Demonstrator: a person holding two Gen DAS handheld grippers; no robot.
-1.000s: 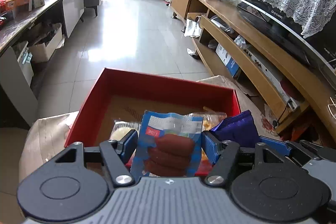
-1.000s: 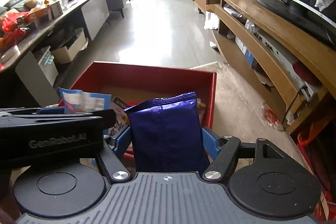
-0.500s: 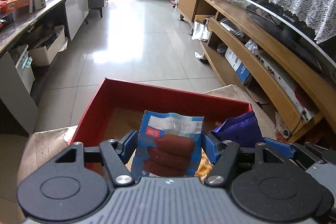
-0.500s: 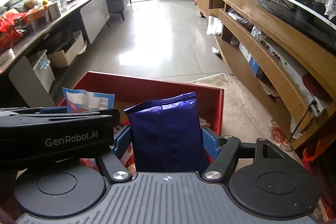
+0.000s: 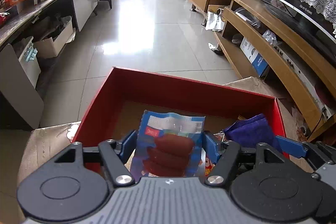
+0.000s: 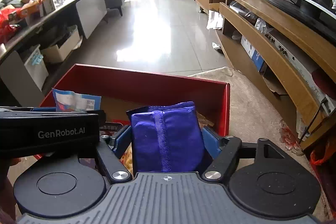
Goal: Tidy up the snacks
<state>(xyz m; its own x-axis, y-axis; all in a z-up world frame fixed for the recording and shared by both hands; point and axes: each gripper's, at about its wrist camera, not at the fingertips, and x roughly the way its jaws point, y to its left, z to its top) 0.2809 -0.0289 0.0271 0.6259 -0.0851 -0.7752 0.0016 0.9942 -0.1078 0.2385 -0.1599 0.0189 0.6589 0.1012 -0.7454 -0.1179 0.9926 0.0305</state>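
Left tool (image 5: 168,145), marked "GenRobot.AI", clamps a blue packet (image 5: 171,144); right tool (image 6: 166,139) clamps a purple packet (image 6: 166,138).

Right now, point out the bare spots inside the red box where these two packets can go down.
Bare brown floor shows along the red box's far wall, beyond the blue packet held by the left gripper. The near end is crowded with snack packs under both grippers. The right gripper holds the purple packet near the right wall.

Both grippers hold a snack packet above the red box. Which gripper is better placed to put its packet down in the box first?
Probably the left gripper. Its blue packet hangs over the bare brown floor of the red box. The right gripper holds its purple packet nearer the box's right wall, over other snacks.
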